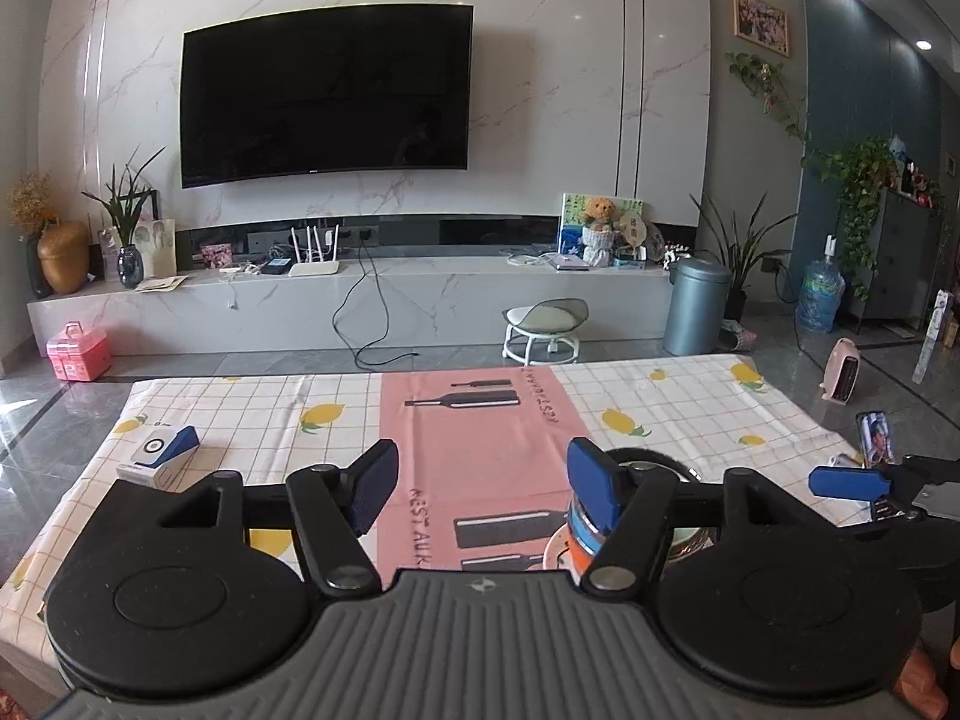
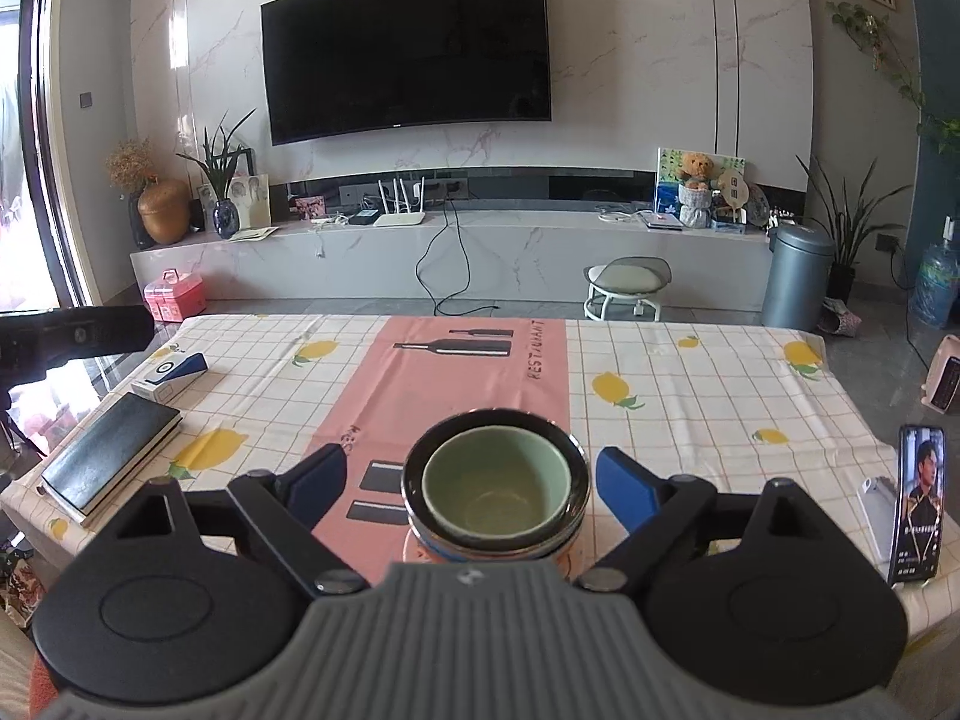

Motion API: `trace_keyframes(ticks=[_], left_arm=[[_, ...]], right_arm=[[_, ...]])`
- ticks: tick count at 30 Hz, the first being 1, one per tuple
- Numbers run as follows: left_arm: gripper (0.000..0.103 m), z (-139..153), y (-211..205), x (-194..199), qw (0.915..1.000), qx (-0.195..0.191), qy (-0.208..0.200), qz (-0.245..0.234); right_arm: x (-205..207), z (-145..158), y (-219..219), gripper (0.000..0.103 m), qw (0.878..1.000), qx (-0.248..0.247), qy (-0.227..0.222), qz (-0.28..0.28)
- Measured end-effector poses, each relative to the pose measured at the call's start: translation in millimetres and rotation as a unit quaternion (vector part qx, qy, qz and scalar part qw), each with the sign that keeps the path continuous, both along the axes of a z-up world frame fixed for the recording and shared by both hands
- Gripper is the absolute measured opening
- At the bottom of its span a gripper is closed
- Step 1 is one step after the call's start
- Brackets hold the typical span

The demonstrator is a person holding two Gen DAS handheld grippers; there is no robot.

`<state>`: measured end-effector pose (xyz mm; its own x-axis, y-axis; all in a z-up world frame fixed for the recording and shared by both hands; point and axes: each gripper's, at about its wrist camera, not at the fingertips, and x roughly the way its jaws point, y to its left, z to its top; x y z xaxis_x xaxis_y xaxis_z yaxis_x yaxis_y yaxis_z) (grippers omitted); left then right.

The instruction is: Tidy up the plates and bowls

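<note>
Several nested bowls (image 2: 497,489), seemingly on a plate (image 2: 420,549), are stacked mid-table between the wide-open, empty right gripper (image 2: 474,483); glazed, heavy and breakable, they are best gripped at the rims; the left gripper (image 1: 480,474) is open too.

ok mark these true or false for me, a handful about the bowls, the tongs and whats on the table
1. The green bowl sits nested inside a dark-rimmed bowl. True.
2. The right tongs are clamped on the stack. False: they stand open, pads clear of it.
3. A black notebook lies at the table's left edge. True.
4. The left tongs hold a plate. False: open, nothing between them.
5. The phone lies flat. False: it stands upright.
</note>
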<state>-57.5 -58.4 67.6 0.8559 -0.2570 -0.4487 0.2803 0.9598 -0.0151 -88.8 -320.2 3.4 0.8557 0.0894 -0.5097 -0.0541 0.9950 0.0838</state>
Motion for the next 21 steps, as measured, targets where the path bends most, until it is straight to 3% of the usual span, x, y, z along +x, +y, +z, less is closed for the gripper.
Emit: trace_keyframes(ticks=[6, 9, 21], left_arm=[[0.078, -27.7, 8.7, 1.5, 0.9993, -0.008, 0.031, 0.018], [0.078, -44.1, 7.1, 2.6, 0.9985, 0.006, 0.047, 0.027], [0.078, -92.7, -7.0, 11.0, 0.9910, 0.035, 0.128, 0.019]], right_arm=[[-20.9, -19.1, 14.0, 0.095, 0.999, -0.025, 0.016, -0.016], [-24.6, -29.2, 10.8, 0.095, 0.999, -0.028, 0.025, -0.034], [-4.6, -68.5, 13.9, 0.095, 0.994, -0.024, 0.100, -0.045]])
